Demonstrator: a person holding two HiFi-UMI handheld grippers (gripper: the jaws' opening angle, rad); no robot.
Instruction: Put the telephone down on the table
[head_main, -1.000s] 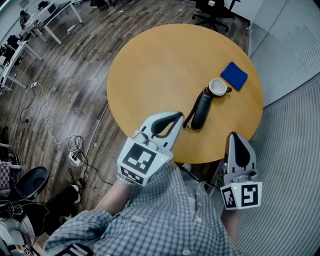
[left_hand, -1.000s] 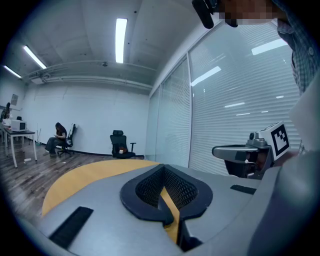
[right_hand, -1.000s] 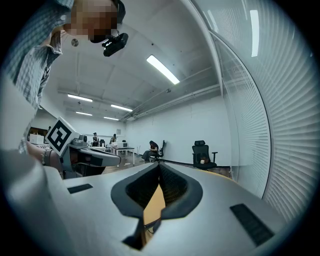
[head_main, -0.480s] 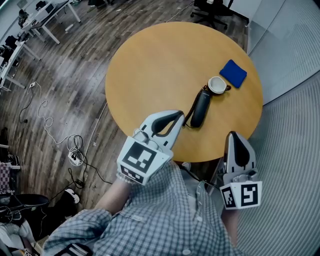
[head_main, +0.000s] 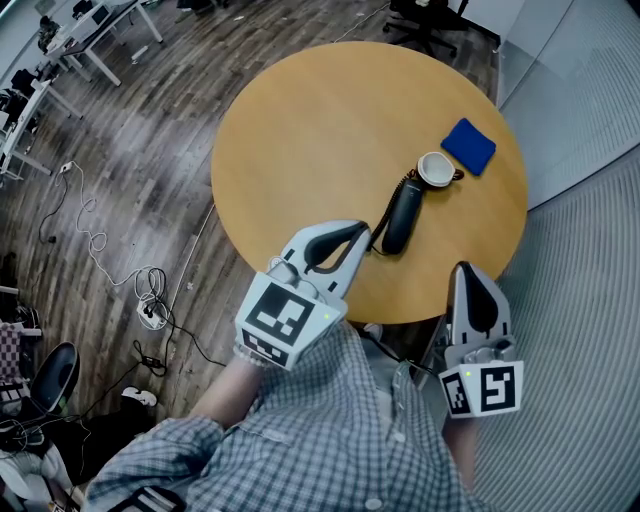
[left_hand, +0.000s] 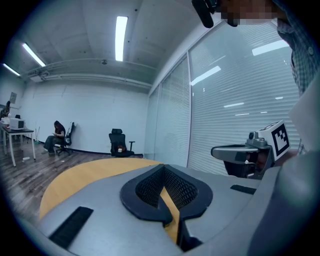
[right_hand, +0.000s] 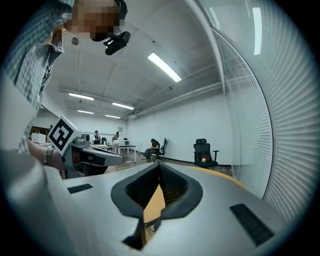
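So the telephone (head_main: 400, 215) is already lying flat on the worktop (head_main: 300, 130). It's out ahead of both sets of jaws, a bit closer to the left gripper (head_main: 355, 233) than the right gripper (head_main: 470, 272). Its cord (head_main: 378, 232) trails back off the near end and ends up just beside the left jaws. A cup (head_main: 436, 172) sits right by the phone's far end (can't tell if they touch), and there's a blue cloth (head_main: 468, 148) just past that.

Both pairs of jaws are closed with nothing in them, and neither is touching the phone. To me the put-down looks done. The way to do this bit well is to leave the phone alone. If the left hand pulls away, I'd lift it clear of that cord first, since a snag could drag the phone toward the edge or into the cup.
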